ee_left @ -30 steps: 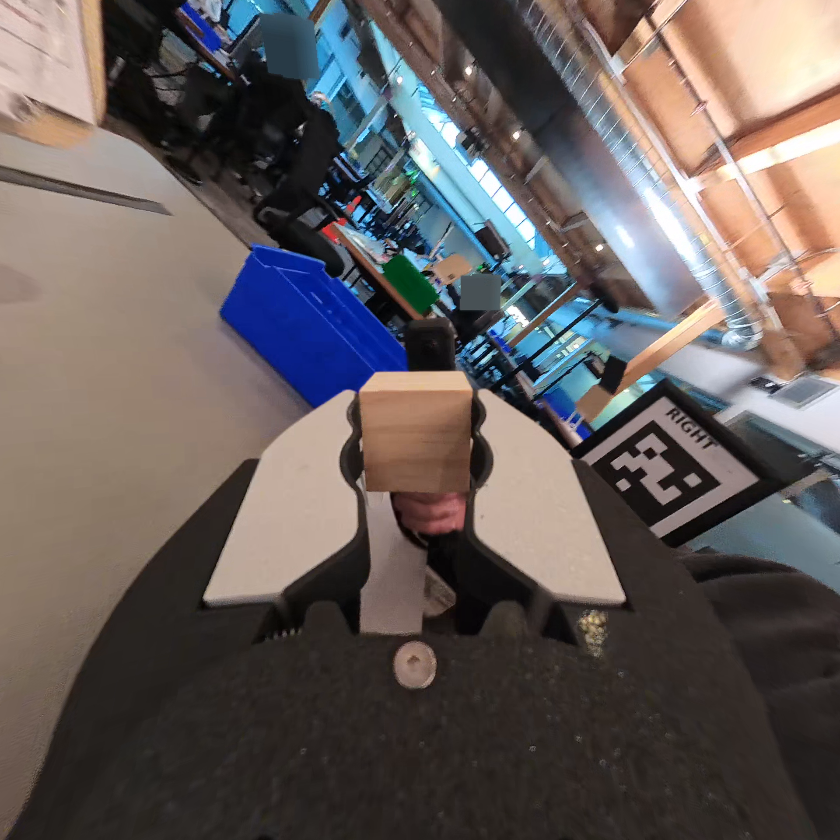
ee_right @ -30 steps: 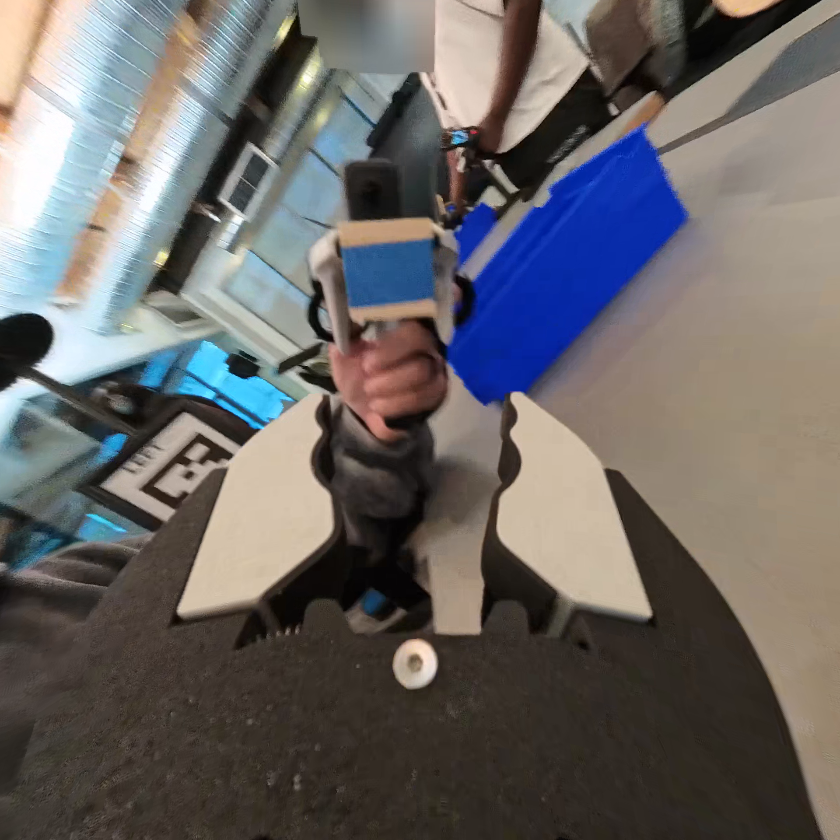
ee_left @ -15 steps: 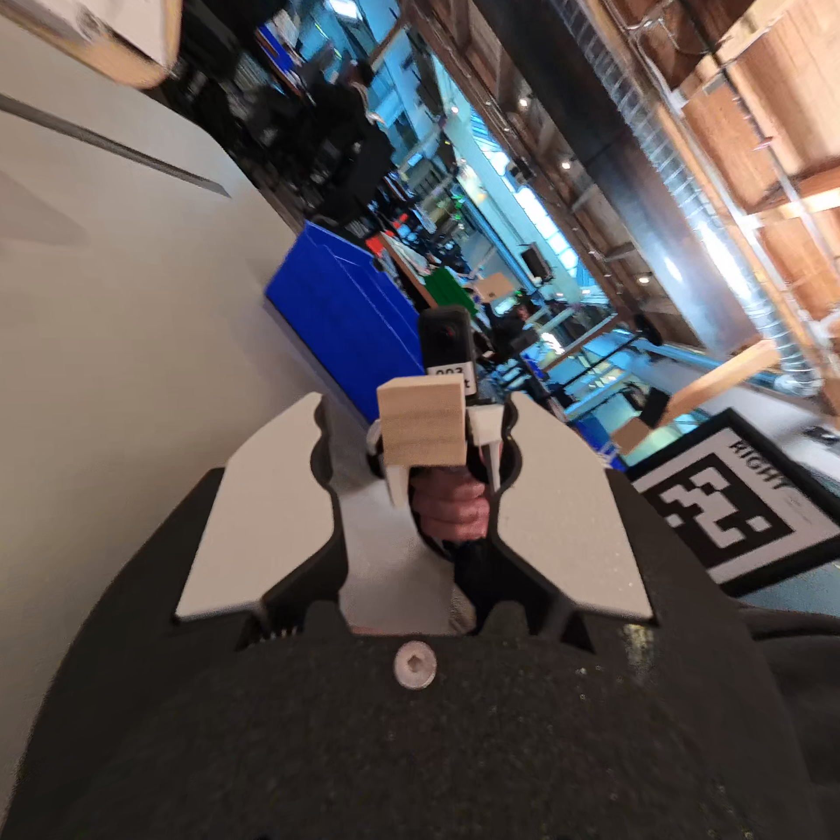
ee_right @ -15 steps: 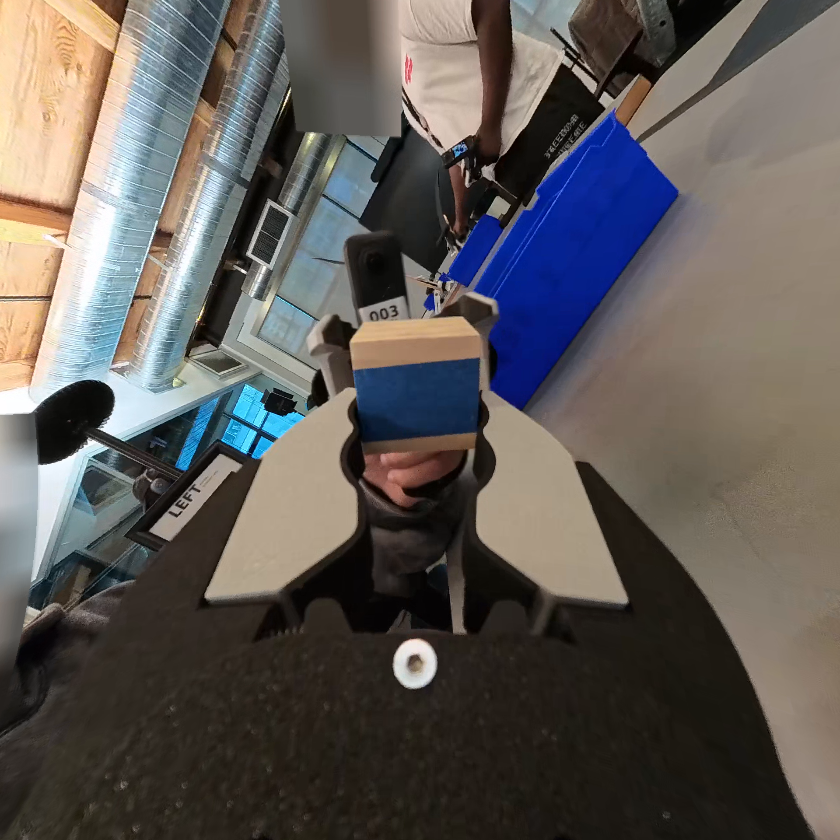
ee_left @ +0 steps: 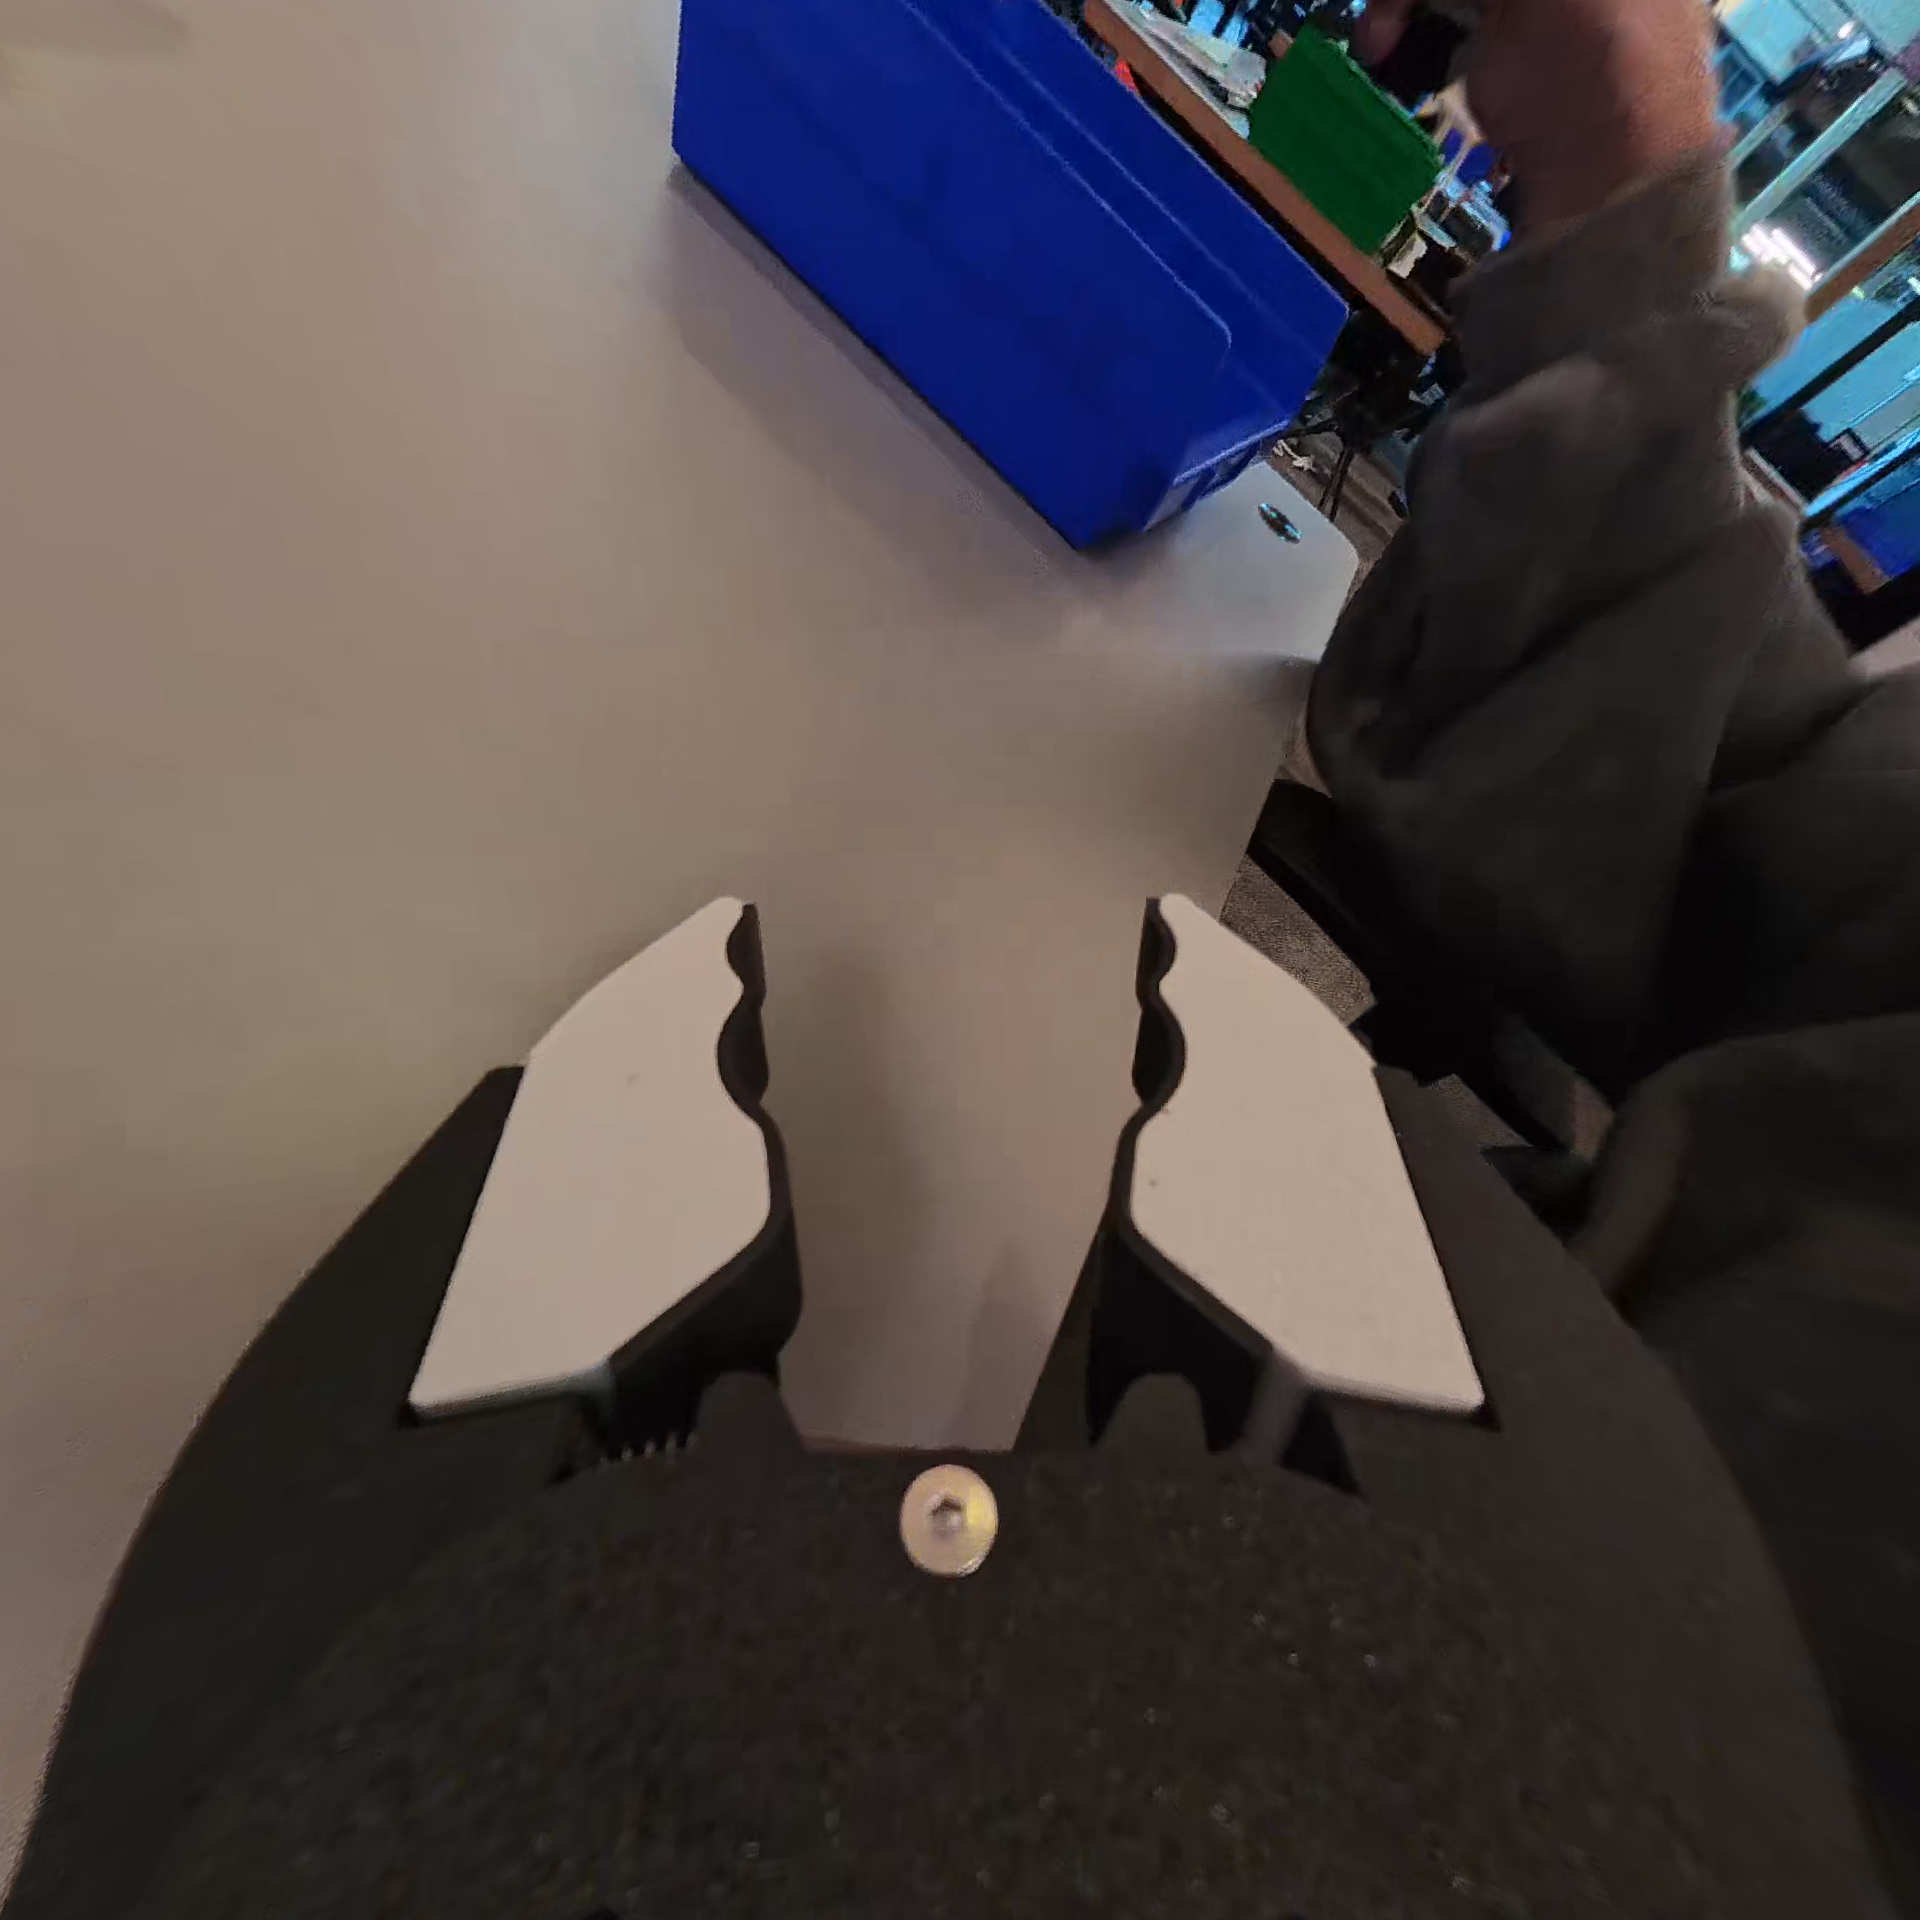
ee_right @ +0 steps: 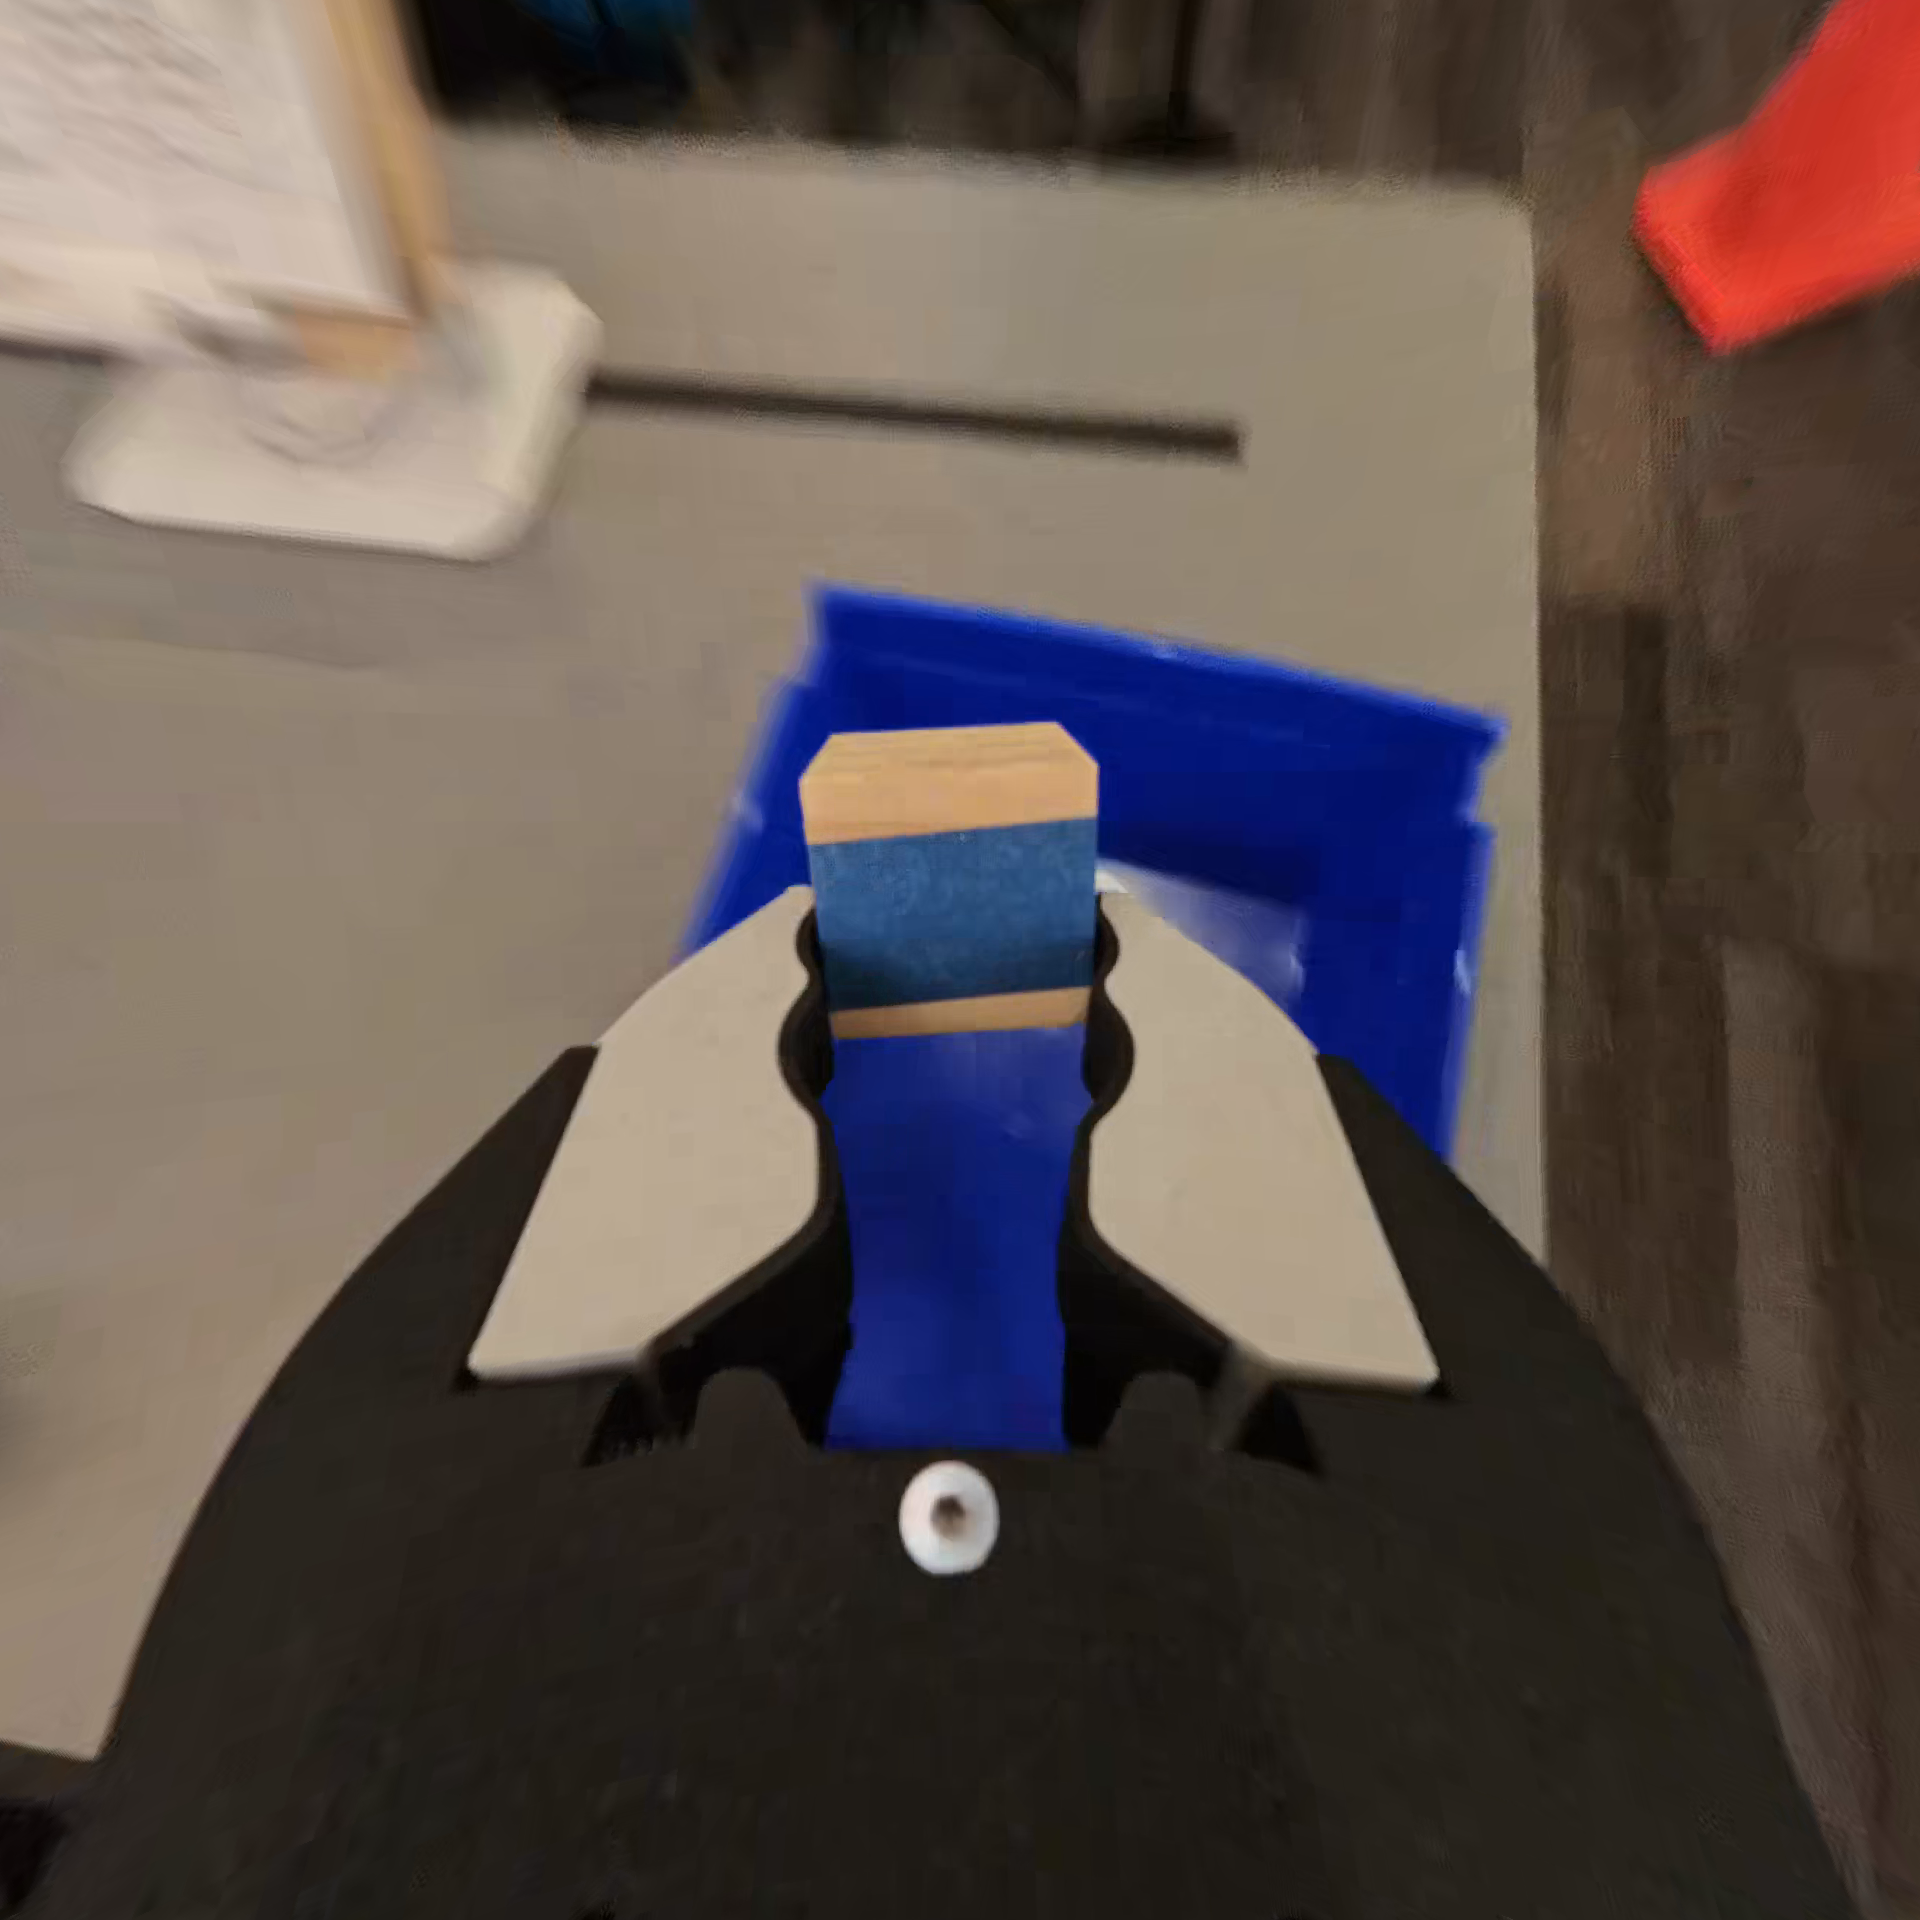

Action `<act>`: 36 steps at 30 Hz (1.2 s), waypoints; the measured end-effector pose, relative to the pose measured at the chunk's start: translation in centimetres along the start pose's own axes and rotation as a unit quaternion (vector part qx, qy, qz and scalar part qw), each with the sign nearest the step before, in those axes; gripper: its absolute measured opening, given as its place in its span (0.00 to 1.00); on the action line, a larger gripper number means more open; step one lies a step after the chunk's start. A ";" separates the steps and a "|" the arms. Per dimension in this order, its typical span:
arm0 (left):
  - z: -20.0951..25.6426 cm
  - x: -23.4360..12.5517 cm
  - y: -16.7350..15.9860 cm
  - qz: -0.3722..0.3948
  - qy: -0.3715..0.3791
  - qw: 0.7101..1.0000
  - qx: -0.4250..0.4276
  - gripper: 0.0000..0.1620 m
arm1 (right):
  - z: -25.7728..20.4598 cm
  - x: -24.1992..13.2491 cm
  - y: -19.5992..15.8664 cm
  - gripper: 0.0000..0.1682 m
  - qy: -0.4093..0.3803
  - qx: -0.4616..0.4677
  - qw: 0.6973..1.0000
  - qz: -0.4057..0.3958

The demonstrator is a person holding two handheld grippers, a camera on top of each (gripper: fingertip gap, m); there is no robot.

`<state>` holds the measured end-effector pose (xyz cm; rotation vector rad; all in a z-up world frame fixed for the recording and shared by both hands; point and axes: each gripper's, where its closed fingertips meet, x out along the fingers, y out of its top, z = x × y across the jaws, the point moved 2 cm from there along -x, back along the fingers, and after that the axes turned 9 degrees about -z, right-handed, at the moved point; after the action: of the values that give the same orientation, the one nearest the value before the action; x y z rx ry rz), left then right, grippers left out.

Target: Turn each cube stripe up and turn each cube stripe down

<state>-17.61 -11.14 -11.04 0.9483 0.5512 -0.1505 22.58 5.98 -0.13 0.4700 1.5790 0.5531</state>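
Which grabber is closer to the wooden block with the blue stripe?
Right. The right gripper is clamped on the block, holding it over the blue bin. The left gripper is open and empty above the table, and no block shows in its view.

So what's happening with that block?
A person is working two hand-held grippers. The right gripper pinches a wooden cube with a blue stripe facing the camera, held above the blue bin. The left gripper is open and empty over the grey table.
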 end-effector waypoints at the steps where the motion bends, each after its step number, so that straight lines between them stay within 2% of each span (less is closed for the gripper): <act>1: 0.0 0.0 0.1 -0.003 -0.002 1.000 0.004 0.42 | 1.8 2.5 -0.7 0.27 0.006 0.020 0.998 -0.059; 3: 0.0 0.2 -0.2 -0.017 -0.008 1.000 0.004 0.41 | 3.8 7.2 -2.3 0.27 0.024 0.054 0.987 -0.150; 5: -0.1 0.2 -0.4 -0.018 -0.010 1.000 0.000 0.41 | 5.8 10.6 -3.8 0.27 -0.018 0.062 0.975 -0.212; 9: -0.2 0.1 -0.8 -0.027 -0.012 1.000 -0.002 0.41 | 7.9 14.1 -5.0 0.27 -0.066 0.089 0.957 -0.268; 16: 0.2 1.1 -1.8 -0.059 -0.011 0.998 0.014 0.41 | 9.0 15.4 -5.9 0.28 -0.116 0.083 0.944 -0.298; 18: 0.4 1.3 -2.0 -0.065 -0.006 0.998 0.022 0.42 | 9.0 13.9 -5.1 0.41 -0.133 0.065 0.951 -0.271; 19: 0.4 1.3 -2.0 -0.066 -0.002 0.997 0.027 0.42 | 8.5 12.3 -4.3 0.42 -0.138 0.056 0.959 -0.242; 21: 0.2 1.1 -2.0 -0.067 0.019 0.997 0.039 0.42 | 5.9 7.9 -2.2 0.41 -0.107 0.036 0.984 -0.135; 23: -0.3 0.9 -1.9 -0.067 0.046 0.996 0.046 0.42 | 0.9 2.7 -0.4 0.39 -0.023 -0.001 1.000 0.013; 25: -0.6 0.8 -1.9 -0.070 0.058 0.995 0.041 0.41 | -5.7 -1.8 -0.6 0.32 0.104 -0.040 0.982 0.150; 27: -0.4 0.8 -1.9 -0.069 0.048 0.996 0.031 0.41 | -13.2 -4.3 -3.3 0.33 0.245 -0.077 0.937 0.236; 29: -0.4 0.9 -2.0 -0.071 0.039 0.996 0.020 0.41 | -20.0 -4.3 -7.9 0.35 0.366 -0.094 0.892 0.246; 31: -0.6 0.9 -2.1 -0.072 0.042 0.996 0.014 0.41 | -24.8 -3.0 -12.7 0.33 0.438 -0.104 0.867 0.212; 33: -0.5 0.7 -2.1 -0.073 0.045 0.996 0.015 0.40 | -27.5 -2.2 -15.4 0.31 0.464 -0.122 0.858 0.184; 36: -0.5 -1.4 -1.3 -0.074 0.075 0.994 0.037 0.40 | -28.7 -1.5 -16.4 0.31 0.451 -0.157 0.864 0.160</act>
<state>-19.40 -11.67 -11.49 0.9949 0.7594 -0.2357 -5.45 -10.00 -7.46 0.2142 2.2448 1.4114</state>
